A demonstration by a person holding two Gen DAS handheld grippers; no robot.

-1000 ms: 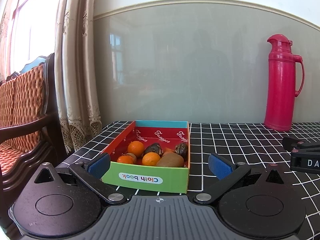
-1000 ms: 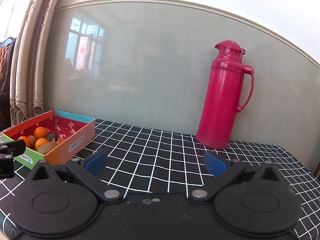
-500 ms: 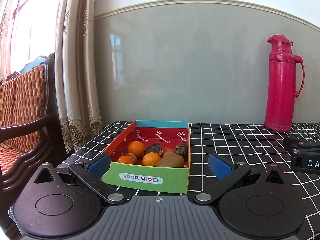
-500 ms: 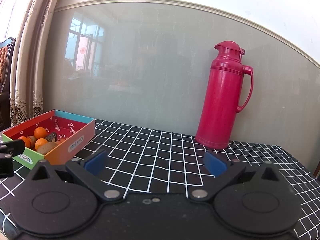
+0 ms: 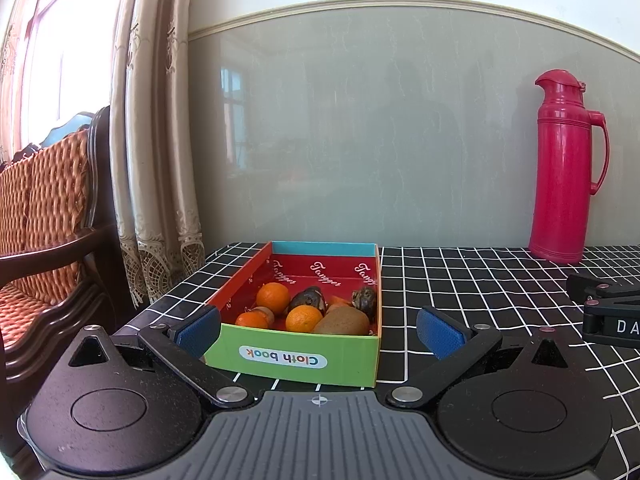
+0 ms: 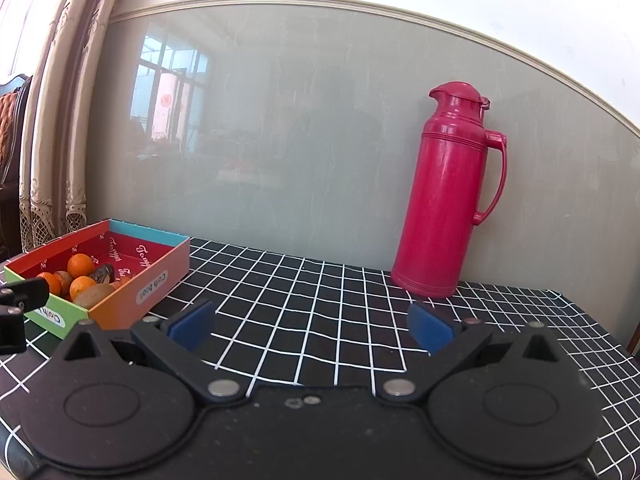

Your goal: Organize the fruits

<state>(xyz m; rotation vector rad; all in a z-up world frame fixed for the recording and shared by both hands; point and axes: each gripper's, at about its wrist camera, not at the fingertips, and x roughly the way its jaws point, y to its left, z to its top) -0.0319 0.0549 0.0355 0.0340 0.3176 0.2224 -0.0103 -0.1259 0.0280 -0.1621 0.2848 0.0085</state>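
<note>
While the left gripper (image 5: 318,330) waits with fingers apart just before the cardboard box (image 5: 296,364) at the desk's (image 5: 460,280) left end, its heaped fruits (image 5: 308,312) look awkward: reaching for one could nudge another or shove the light box. Further right, the right gripper (image 6: 310,322), fingers apart too, faces the red thermos (image 6: 448,196), which a careless sweep could topple.

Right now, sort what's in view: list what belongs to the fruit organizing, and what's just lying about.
For the job:
- cardboard box
- oranges
- kiwi
- dark fruits
- left tongs, open
- right tongs, open

Just lying about:
- red thermos
- checkered tablecloth
- curtain
- wooden chair
</note>
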